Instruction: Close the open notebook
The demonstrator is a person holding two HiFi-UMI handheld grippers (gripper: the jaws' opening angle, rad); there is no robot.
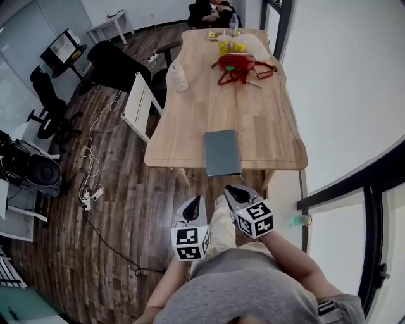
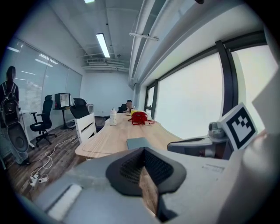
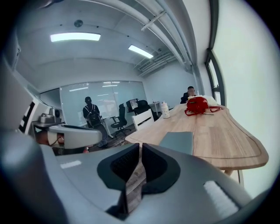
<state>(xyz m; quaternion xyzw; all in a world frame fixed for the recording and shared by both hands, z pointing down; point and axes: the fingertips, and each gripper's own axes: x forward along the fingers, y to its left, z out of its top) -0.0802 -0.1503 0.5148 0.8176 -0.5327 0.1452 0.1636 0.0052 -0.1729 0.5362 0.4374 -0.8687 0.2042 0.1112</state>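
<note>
Left hand-held gripper (image 1: 197,200), right hand-held gripper (image 1: 231,189): jaws together, empty, held back off desk (image 1: 272,149) | notebook (image 1: 223,152): closed, flat at near desk edge | step: apparently done | next: nothing beyond keeping clear

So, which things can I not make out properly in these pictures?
- Notebook: any print on its cover is too small in the head view. In the left gripper view, the left tool hides its near edge.
- Yellow items behind the red bag: too small to name in the head view.
- Seated person: cut off by the head view's top edge.
</note>
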